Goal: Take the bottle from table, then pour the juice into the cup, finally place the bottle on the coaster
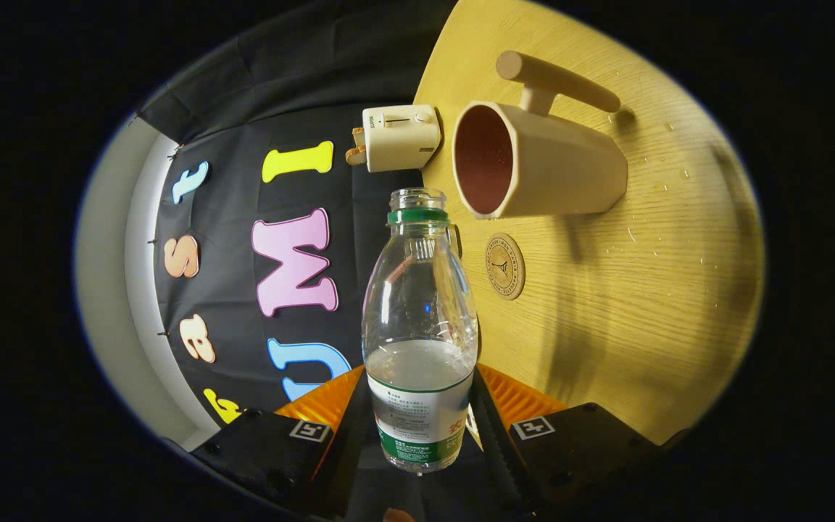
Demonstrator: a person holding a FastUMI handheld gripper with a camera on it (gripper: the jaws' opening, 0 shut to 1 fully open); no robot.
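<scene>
**Clear bottle clamped in the gripper, rolled toward the cup**

Clear plastic makes up the bottle [420,326], which sits between the two fingers of the gripper [417,428] — both fingers press against its labelled lower part, one on each side, so the tongs are closed on it. The bottle has no cap; its open mouth and green neck ring point away from the fingers, and a pool of clear liquid fills the part nearest them, level with the top of the label.

Seen through the gripper view, the whole scene is rolled: the wooden table [628,304] runs along the side of the bottle rather than under it. On that table, just beyond and beside the bottle's mouth, stands a cream cup [541,163] with a long stick handle, its dark reddish inside facing the bottle's neck. The mouth is near the cup's rim but apart from it.

A round coaster [505,266] lies on the wood between cup and fingers, close beside the bottle's shoulder. Farther off, at the table's edge, sits a cream toaster [401,137] — a few droplets dot the wood past the cup.
</scene>
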